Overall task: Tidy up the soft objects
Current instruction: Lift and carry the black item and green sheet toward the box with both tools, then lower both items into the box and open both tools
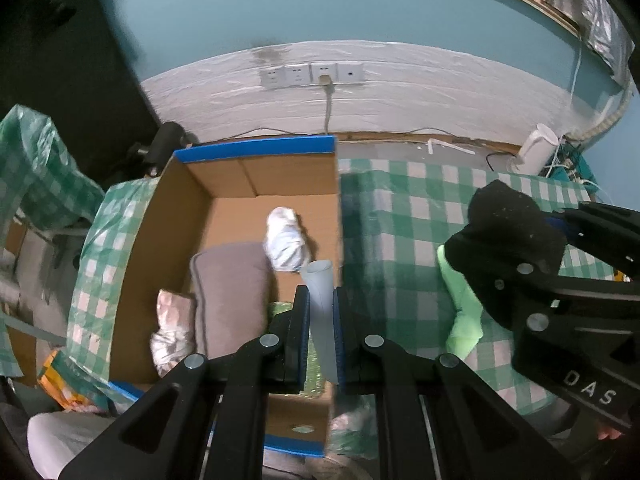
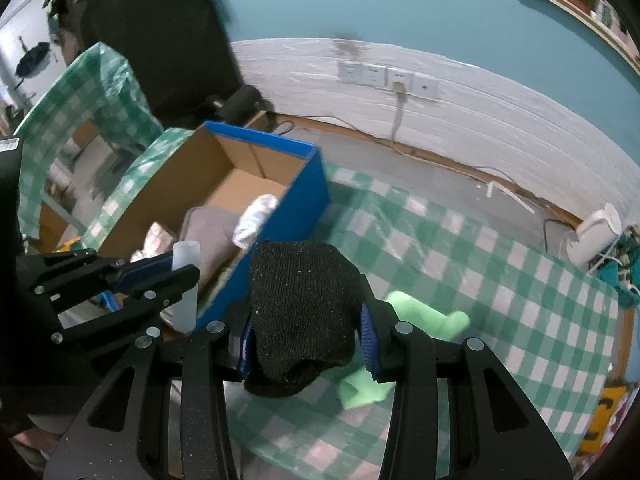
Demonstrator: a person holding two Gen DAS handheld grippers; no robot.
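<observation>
My left gripper (image 1: 321, 316) is shut on a translucent white tube (image 1: 321, 304) and holds it above the blue-edged cardboard box (image 1: 256, 150). The box holds a grey cushion (image 1: 230, 292), a white bundle (image 1: 286, 240) and a pink-white bundle (image 1: 170, 330). My right gripper (image 2: 306, 344) is shut on a black knitted sock (image 2: 302, 312), held above the checked table. A light green sock (image 2: 424, 316) lies on the cloth beneath it. In the right wrist view my left gripper (image 2: 182, 270) with the tube (image 2: 186, 284) hovers over the box (image 2: 276, 216).
The green-white checked tablecloth (image 1: 404, 216) covers the table. A white wall with sockets (image 1: 312, 74) stands behind. A white cylinder device (image 1: 538, 148) and cables sit at the back right. A second checked-covered table (image 2: 76, 96) is at the left.
</observation>
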